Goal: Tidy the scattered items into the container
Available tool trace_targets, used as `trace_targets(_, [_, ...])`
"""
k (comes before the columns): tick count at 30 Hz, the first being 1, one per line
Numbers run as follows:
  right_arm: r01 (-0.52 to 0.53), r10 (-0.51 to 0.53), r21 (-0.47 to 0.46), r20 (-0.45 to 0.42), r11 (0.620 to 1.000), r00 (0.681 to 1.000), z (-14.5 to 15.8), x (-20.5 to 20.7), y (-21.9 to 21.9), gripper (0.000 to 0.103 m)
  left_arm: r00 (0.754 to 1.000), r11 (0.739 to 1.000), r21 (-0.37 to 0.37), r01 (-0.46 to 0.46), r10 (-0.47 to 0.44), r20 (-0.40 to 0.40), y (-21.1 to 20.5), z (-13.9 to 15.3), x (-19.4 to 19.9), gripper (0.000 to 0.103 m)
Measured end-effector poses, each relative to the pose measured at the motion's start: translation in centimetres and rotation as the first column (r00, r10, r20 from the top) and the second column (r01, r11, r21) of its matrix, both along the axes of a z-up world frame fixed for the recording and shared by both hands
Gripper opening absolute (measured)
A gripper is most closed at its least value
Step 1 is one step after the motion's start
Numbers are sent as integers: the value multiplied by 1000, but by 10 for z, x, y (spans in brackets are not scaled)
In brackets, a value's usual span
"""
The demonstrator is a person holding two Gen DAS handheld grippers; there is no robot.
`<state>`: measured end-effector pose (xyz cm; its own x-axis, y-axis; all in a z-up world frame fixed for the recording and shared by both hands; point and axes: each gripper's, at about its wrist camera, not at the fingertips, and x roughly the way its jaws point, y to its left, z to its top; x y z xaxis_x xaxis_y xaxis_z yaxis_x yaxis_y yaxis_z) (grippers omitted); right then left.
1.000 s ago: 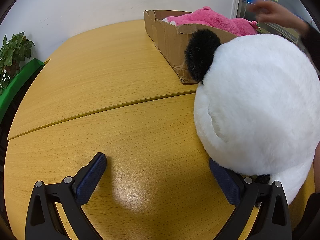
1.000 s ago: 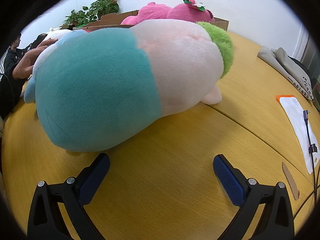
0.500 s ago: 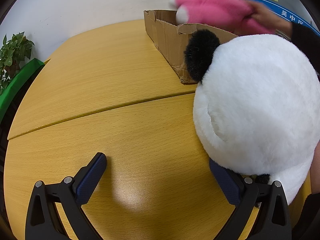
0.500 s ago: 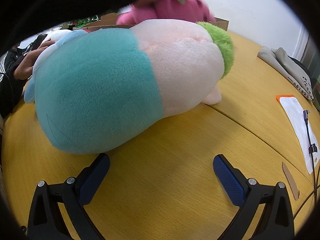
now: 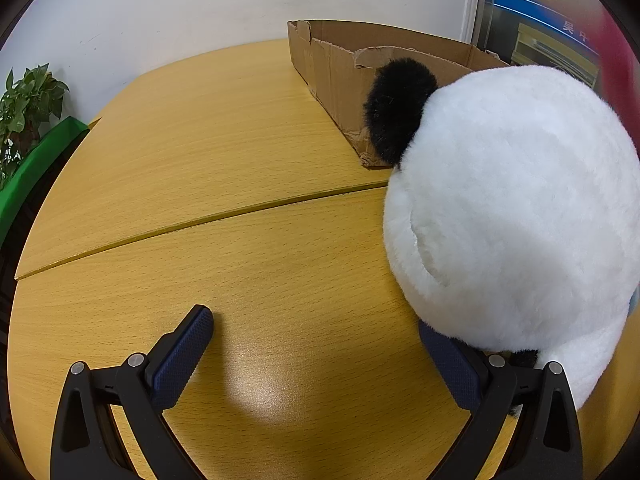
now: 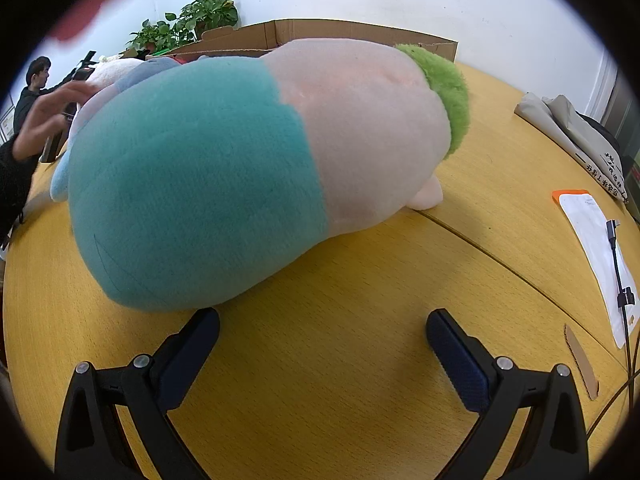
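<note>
A big white plush panda [image 5: 516, 208] with a black ear [image 5: 398, 108] lies on the yellow table at the right of the left wrist view, in front of a cardboard box [image 5: 332, 68]. My left gripper [image 5: 316, 332] is open and empty; its right finger is partly hidden under the panda. In the right wrist view a large teal, pink and green plush [image 6: 256, 168] lies on the table in front of the same box [image 6: 340, 32]. My right gripper [image 6: 322, 328] is open and empty, just short of the plush.
A blurred pink shape passes at the right edge of the left wrist view [image 5: 620, 48]. A person's hand [image 6: 52, 116] reaches in at the left. A paper sheet [image 6: 596, 248], a cable [image 6: 618, 264] and folded cloth [image 6: 576, 136] lie at the right. Potted plants [image 6: 192, 20] stand behind.
A person's hand lifted the pink plush out of the cardboard box and carried it away; the box now shows no pink plush. Both grippers stayed still.
</note>
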<state>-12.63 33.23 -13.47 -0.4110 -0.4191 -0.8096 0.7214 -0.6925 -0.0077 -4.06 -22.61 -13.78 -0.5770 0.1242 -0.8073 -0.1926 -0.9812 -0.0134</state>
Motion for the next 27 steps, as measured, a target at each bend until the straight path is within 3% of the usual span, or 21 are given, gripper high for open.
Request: trace_targets(27, [-1, 1, -5, 5, 1000, 1000, 0, -1, 1, 103, 1000, 1000, 0, -1, 1, 0, 1, 0, 2, 103])
